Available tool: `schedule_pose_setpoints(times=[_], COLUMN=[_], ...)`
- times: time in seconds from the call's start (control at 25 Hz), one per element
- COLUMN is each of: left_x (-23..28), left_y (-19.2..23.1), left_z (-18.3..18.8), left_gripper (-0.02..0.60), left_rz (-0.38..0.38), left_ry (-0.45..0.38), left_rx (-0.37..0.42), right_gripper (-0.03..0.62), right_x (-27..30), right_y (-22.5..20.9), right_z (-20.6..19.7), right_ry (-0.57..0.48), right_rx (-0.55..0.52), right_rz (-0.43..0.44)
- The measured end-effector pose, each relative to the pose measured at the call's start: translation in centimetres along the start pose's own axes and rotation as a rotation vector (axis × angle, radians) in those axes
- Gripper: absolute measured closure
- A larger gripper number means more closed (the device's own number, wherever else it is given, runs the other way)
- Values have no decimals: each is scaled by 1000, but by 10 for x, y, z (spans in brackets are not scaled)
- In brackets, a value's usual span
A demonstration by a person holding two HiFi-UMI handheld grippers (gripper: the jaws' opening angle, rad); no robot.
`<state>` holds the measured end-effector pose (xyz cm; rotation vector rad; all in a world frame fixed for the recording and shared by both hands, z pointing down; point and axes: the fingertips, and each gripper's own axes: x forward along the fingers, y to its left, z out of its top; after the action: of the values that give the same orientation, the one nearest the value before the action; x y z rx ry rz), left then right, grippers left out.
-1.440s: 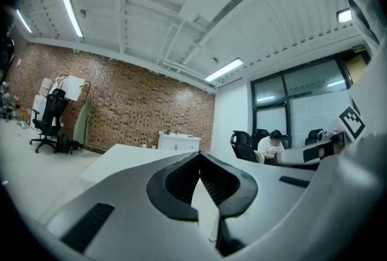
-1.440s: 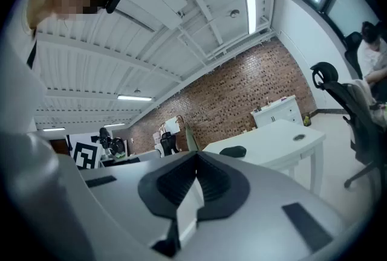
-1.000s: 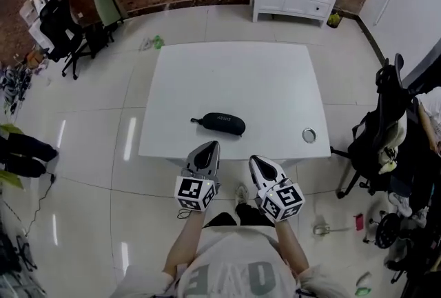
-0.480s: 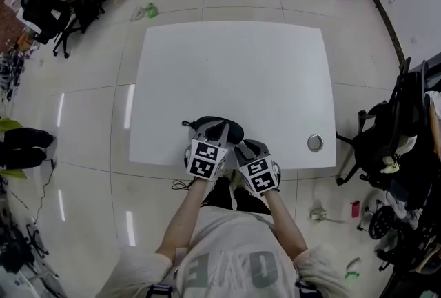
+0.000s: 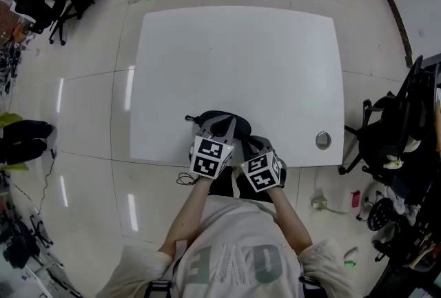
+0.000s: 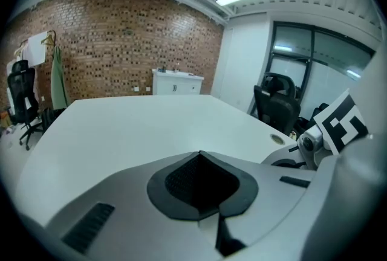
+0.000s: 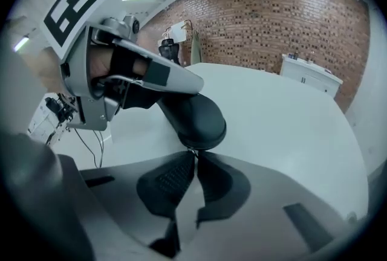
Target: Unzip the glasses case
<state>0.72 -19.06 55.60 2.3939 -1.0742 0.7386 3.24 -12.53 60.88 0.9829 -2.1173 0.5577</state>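
Overhead, black oval zipped glasses case (image 5: 219, 117) sits by near edge of white rectangular table (image 5: 234, 48), mostly covered by left gripper (image 5: 222, 127); right gripper (image 5: 252, 145) just beside it. Only the right gripper view shows contact: left gripper lies on top of case, and right jaws are closed, pinching small metal zip pull (image 7: 194, 152) at the case's end. Left gripper view: jaws together, nothing between them, case hidden below. Writing: square markers on marker cubes (image 5: 210, 156); no readable words.

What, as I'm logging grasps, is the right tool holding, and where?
The right tool seems shut on the zipper pull at the near end of the glasses case.
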Motion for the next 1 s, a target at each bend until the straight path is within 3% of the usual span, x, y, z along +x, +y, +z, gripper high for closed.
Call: schedule_pose_setpoints(times=[0.08, 0.2, 0.36, 0.44, 0.56, 0.72, 0.8, 1.0], left_x=[2, 3, 3, 3, 1, -6, -13, -16], left_y=[-1, -1, -1, -2, -1, 10, 21, 14], left_z=[0, -1, -2, -1, -3, 8, 17, 28], left_gripper=[580, 580, 580, 580, 580, 580, 580, 580], left_rz=[9, 18, 8, -4, -33, -25, 2, 9], left_ry=[2, 3, 8, -6, -39, -95, -119, -106], left_rx=[28, 69, 54, 27, -73, -161, -162, -53], right_gripper=[592, 594, 594, 594, 594, 594, 594, 594], right_x=[-1, -2, -3, -1, 6, -4, -12, 2], right_y=[6, 8, -5, -19, -40, -66, -66, 14], right_z=[0, 0, -3, -5, 0, 18, 25, 20], right_ry=[5, 13, 33, 44, 63, -32, -63, -36], right_rx=[-52, -47, -45, -31, -49, 78, 76, -136], right_rz=[23, 47, 37, 20, -16, -137, -170, 14])
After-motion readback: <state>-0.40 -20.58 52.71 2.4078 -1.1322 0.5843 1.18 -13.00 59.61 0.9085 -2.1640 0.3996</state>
